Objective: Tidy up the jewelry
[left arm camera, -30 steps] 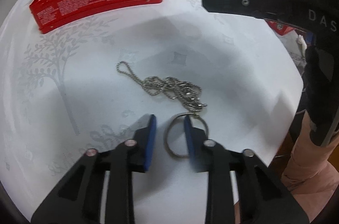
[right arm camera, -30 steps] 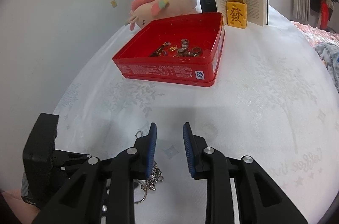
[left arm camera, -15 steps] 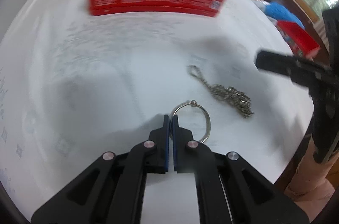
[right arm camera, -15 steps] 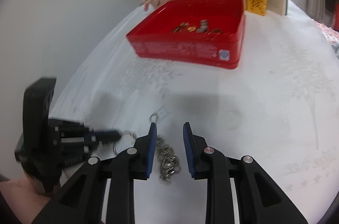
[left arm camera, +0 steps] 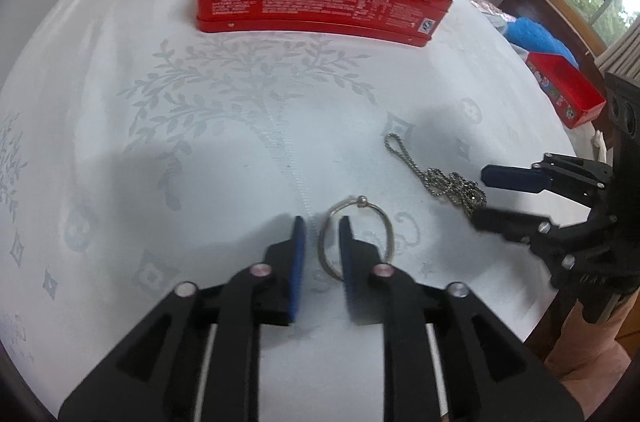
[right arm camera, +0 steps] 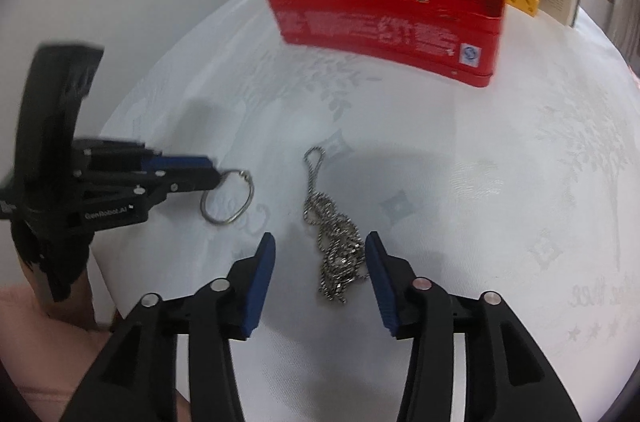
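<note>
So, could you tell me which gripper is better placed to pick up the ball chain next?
The right gripper: its open jaws have just been widening and straddle the ball chain. The left gripper sits at the metal ring, off to the chain's side.

You have bare white patterned surface [left arm camera: 224, 158] up to the open red metal tin [left arm camera: 312, 2], which blocks the far side.

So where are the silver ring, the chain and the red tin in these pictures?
silver ring [left arm camera: 374, 209]: left wrist view, on the top arc beside its small bead.
chain [right arm camera: 338, 254]: right wrist view, on the bunched middle of the pile.
red tin [left arm camera: 320, 4]: left wrist view, on its printed front wall.
</note>
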A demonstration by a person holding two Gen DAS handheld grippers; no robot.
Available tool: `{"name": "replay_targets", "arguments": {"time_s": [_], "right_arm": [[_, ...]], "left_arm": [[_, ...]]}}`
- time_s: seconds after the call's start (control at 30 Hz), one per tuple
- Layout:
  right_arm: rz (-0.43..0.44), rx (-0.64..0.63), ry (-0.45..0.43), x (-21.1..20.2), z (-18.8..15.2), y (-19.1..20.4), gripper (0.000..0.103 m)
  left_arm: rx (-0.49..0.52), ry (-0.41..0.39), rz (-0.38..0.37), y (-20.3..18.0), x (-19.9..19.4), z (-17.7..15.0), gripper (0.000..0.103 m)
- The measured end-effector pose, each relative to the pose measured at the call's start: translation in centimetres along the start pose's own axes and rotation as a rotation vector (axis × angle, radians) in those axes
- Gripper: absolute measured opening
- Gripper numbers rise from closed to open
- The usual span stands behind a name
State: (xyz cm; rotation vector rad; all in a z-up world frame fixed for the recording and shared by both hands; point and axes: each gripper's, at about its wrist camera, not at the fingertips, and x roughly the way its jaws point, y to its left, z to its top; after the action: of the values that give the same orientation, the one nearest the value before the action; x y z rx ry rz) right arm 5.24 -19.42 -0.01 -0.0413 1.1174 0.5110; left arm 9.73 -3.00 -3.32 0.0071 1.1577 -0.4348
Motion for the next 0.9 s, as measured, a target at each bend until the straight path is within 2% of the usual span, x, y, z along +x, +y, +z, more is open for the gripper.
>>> {"name": "replay_targets", "arguments": {"time_s": [0.17, 0.47, 0.53, 0.57, 0.6, 0.7, 0.8, 0.9], "right_arm": [[-0.053, -0.042, 0.021, 1.4, -0.1, 1.0, 0.049], [-0.024, -0.023, 0.019, 1.2, -0.3, 0.1, 0.049], [-0.021, -0.016, 0.022, 1.1, -0.3, 0.1, 0.049], [-0.014, -0.011, 0.021, 1.2, -0.3, -0.1, 0.049], [-0.012, -0.008, 0.021, 1.1, -0.3, -0.1, 0.049], [-0.014, -0.008, 0.021, 0.9, -0.2, -0.1, 0.049], [-0.013, -0.007, 0.021, 0.7, -0.1, 0.0, 0.049], [-0.007, -0.001, 0.021, 0.9, 0.1, -0.1, 0.049]], "left_arm": [[0.030, 0.004, 0.040, -0.7, 1.1, 0.7, 0.026], [0.120, 0.021, 0.025, -1.6, 2.0, 2.4, 0.028], [0.119, 0.027, 0.022, -1.3, 2.3, 2.4, 0.024], [0.118, 0.028, 0.035, -1.2, 2.4, 2.3, 0.017], [0.112, 0.024, 0.045, -1.1, 2.5, 2.2, 0.015], [0.066, 0.027, 0.047, -0.3, 2.1, 1.9, 0.006], [-0.001, 0.034, 0.033, 0.7, 1.4, 1.4, 0.004], [0.003, 0.005, 0.028, 0.8, 0.2, 1.6, 0.007]]}}
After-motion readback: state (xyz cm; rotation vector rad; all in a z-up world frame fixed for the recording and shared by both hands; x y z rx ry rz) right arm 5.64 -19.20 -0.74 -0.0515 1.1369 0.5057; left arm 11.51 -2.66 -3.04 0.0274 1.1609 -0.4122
